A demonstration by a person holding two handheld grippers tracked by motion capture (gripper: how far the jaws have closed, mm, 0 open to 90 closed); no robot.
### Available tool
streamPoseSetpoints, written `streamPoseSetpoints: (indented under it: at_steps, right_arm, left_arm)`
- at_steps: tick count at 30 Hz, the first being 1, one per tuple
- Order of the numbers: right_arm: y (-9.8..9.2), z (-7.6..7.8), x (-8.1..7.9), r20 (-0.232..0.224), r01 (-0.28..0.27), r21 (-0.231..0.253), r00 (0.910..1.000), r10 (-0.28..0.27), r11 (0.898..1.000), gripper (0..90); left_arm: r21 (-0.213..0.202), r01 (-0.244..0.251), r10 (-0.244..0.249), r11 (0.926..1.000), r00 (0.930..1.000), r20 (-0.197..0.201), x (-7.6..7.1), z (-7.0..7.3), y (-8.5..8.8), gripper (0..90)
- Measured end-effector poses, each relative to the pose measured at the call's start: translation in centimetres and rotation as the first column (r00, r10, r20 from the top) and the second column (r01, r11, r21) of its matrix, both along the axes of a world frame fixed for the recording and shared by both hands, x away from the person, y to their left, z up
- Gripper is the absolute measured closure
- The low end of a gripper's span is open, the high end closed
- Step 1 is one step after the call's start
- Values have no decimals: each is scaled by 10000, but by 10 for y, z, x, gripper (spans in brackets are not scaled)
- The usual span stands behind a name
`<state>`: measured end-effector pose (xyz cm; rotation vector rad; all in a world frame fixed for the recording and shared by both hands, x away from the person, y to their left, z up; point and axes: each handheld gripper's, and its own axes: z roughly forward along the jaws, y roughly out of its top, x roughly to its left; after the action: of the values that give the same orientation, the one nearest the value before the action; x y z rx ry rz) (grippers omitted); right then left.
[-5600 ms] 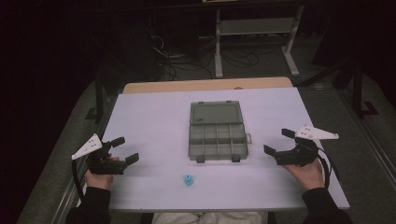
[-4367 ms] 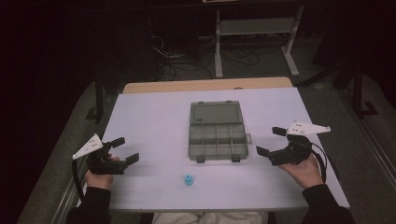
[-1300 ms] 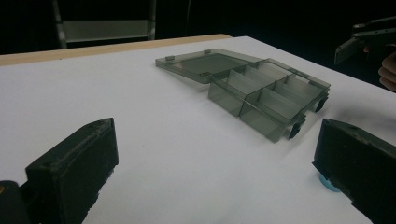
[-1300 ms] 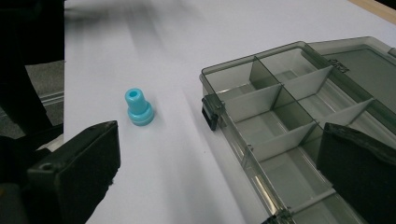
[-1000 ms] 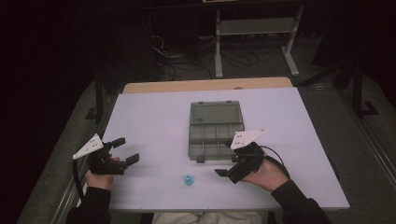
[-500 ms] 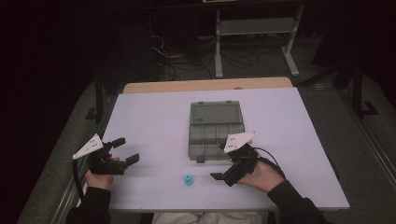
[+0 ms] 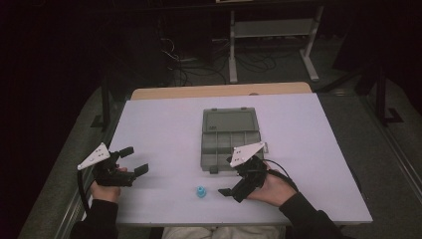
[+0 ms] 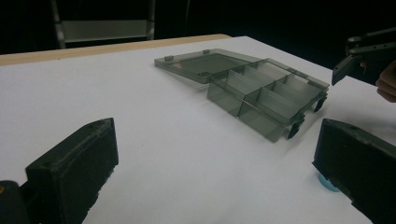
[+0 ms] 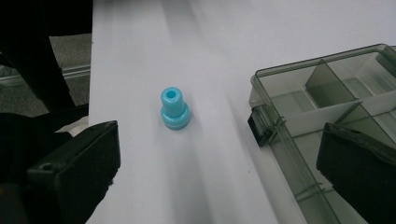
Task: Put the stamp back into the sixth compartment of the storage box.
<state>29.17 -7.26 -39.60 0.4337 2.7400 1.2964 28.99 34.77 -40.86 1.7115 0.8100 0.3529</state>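
From above, there are two tools, one small blue plug (image 7: 200, 191) and one grey compartment box (image 7: 232, 139) with its lid laid open. The plug stands near the tabletop's (image 7: 164, 124) near edge, just left of the right tool (image 7: 233, 185), whose jaws are spread and point toward it without touching. The left tool (image 7: 133, 160), jaws also spread, rests by the left edge, well apart from the plug. The tabletop is white; behind it the room is dark, with cables on the floor and a metal frame.

The left tool's own view looks across bare white surface to the box (image 8: 266, 95), the plug (image 8: 328, 184) peeking beside one jaw.

The right tool's view has the plug (image 9: 174, 108) upright ahead between the open jaws, the box (image 9: 327, 107) to one side.
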Motion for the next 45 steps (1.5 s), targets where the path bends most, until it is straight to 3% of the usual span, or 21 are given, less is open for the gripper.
streamPoseSetpoints:
  at_steps: [45]
  right_arm:
    - [46,-15,-9,-283,-1272,-821,9917,1252,9885,0]
  left_arm:
    - [14,72,-72,10000,10000,-6,0,0,-1,0]
